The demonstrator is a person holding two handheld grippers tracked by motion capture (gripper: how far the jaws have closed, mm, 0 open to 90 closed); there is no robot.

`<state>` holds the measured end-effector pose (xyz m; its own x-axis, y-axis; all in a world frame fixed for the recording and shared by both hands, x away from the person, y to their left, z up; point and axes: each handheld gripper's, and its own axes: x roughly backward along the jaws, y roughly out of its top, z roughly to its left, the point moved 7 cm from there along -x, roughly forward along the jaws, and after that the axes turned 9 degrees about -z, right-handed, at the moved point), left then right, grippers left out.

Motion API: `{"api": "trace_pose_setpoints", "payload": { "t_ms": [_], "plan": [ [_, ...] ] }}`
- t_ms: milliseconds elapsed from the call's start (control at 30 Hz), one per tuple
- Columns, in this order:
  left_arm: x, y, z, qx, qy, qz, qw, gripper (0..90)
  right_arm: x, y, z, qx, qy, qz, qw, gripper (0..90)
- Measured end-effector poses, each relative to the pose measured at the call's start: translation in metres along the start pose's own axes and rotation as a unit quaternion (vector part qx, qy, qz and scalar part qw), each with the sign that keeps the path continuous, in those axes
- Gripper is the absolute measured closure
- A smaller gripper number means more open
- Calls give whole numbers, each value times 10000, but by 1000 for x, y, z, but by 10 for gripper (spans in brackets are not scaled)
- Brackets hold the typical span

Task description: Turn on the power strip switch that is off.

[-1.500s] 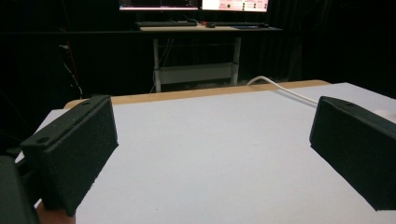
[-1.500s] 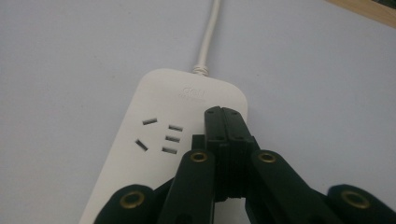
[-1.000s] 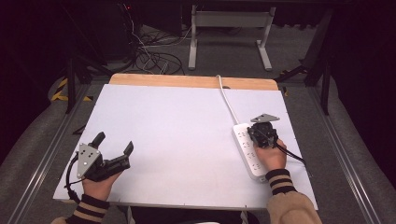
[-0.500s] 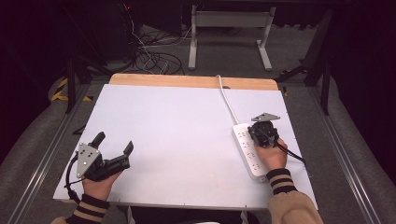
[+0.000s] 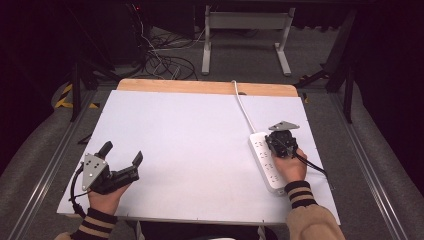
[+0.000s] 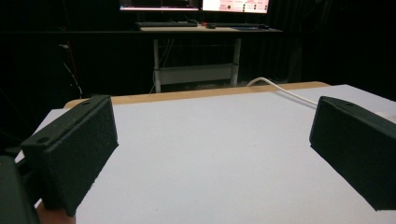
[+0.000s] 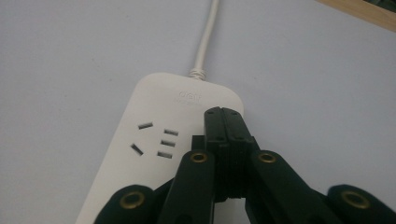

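Note:
A white power strip lies on the right side of the white table top, and its white cord runs to the far edge. My right gripper is over the strip's far end with its jaws shut. In the right gripper view the gripper's black tips are pressed together just above the strip, beside a socket, with the cord leading away beyond. My left gripper rests at the table's front left, open and holding nothing. Its own view shows wide-apart jaws above bare table.
A wooden strip borders the table's far edge. Beyond it are a desk frame and a tangle of floor cables. Metal rails run along both sides of the table. A desk with screens stands in the dark background.

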<state>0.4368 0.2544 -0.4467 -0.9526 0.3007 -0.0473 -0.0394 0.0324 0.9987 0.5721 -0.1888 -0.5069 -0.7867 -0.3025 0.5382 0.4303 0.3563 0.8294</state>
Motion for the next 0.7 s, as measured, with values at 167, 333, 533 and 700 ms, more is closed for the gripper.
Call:
{"api": "trace_pose_setpoints", "payload": {
  "t_ms": [167,333,533,700],
  "plan": [
    [0,0,0,11,-16,-4,10000,15,1,2,-1,9,-35,-93,9999,900],
    [0,0,0,19,-16,0,10000,15,15,14,-7,-60,-112,-665,9977,900],
    [0,0,0,18,-9,-11,10000,15,33,23,-14,-288,-28,-1049,9941,900],
    [0,0,0,4,-14,-15,10000,15,48,29,-18,-419,-4,-1434,9888,900]
  ]
}}
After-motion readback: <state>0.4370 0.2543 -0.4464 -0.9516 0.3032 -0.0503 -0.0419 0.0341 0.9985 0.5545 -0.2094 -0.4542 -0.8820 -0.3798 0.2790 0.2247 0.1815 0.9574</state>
